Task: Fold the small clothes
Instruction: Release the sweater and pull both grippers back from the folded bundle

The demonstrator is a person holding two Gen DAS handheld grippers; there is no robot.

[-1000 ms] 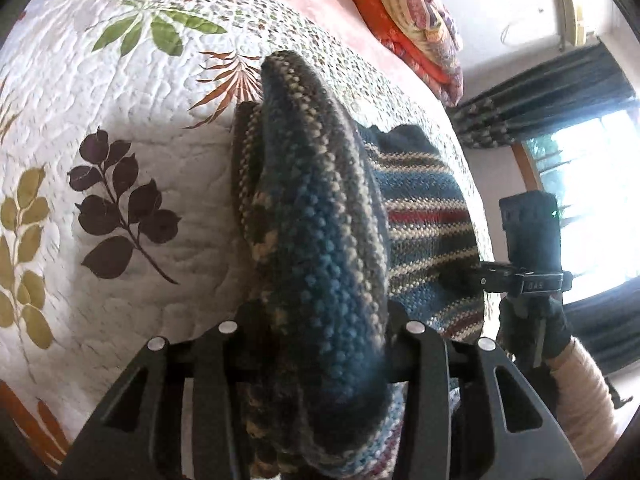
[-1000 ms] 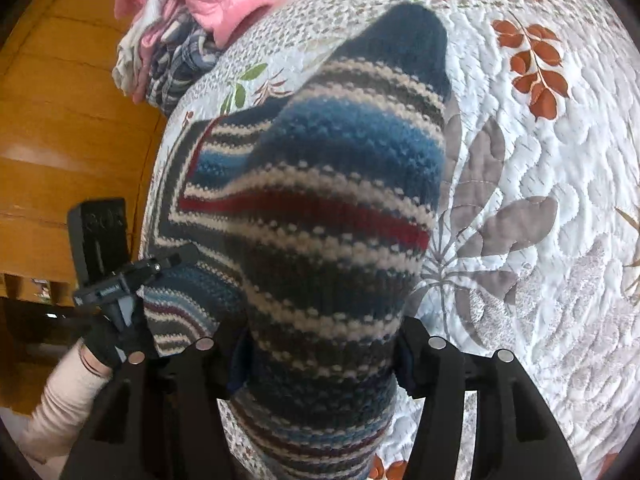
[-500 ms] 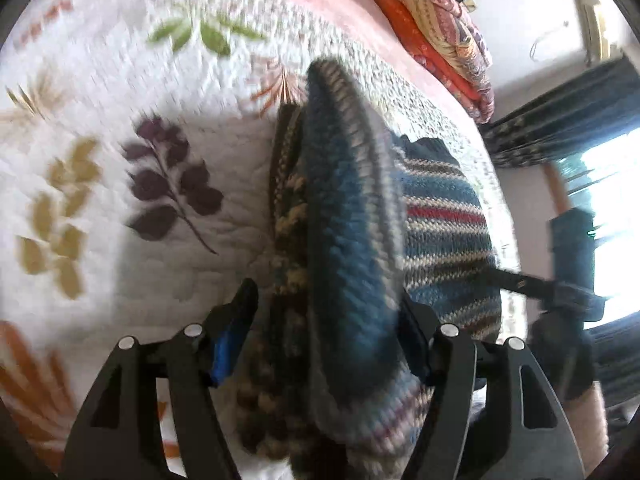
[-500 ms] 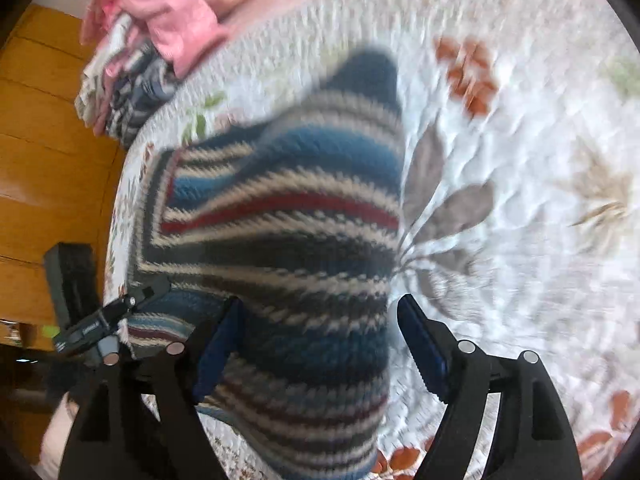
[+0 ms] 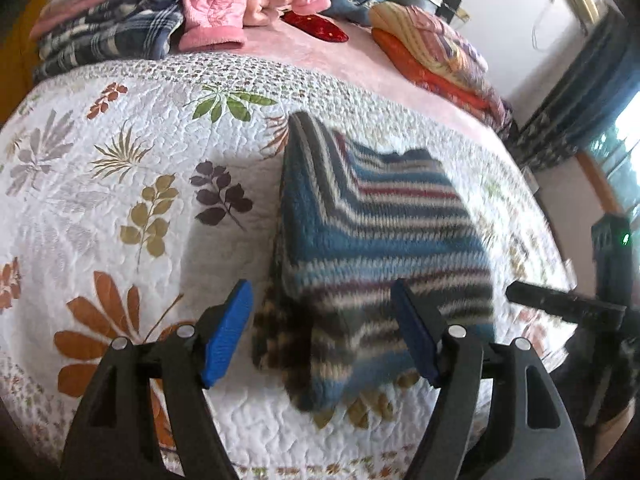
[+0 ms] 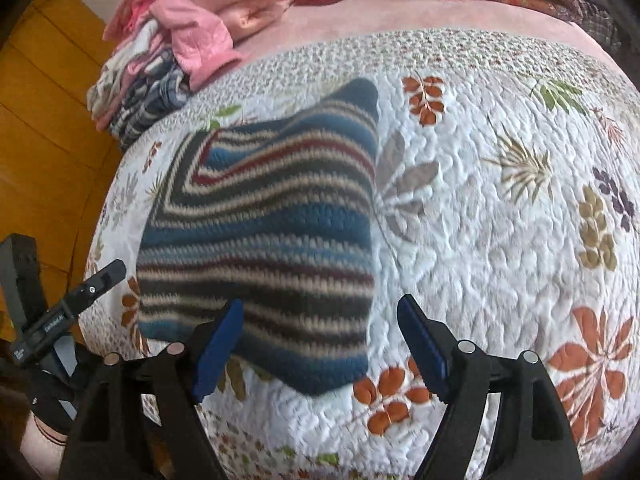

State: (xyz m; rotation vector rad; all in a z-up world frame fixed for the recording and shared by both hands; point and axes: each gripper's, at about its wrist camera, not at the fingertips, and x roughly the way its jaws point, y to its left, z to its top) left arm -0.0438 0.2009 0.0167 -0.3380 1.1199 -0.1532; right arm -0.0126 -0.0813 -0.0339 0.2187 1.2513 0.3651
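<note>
A small striped knit garment (image 5: 372, 240) in blue, grey, cream and red lies folded on the leaf-print quilt (image 5: 120, 184). My left gripper (image 5: 320, 332) stands open just behind the garment's near left corner, its blue pads apart and empty. In the right wrist view the same garment (image 6: 264, 224) lies flat, slightly blurred. My right gripper (image 6: 320, 344) is open over its near right corner, holding nothing. The other gripper (image 6: 60, 312) shows at the left edge of that view.
A pile of pink and plaid clothes (image 5: 132, 16) sits at the quilt's far left. Folded orange and patterned bedding (image 5: 436, 56) lies at the far right on the pink sheet (image 6: 400, 16). A wooden floor (image 6: 44, 140) lies beyond the bed's edge.
Both grippers were shut on the garment's corners a second ago. They have opened, dropped the fold onto the quilt and drawn back towards me.
</note>
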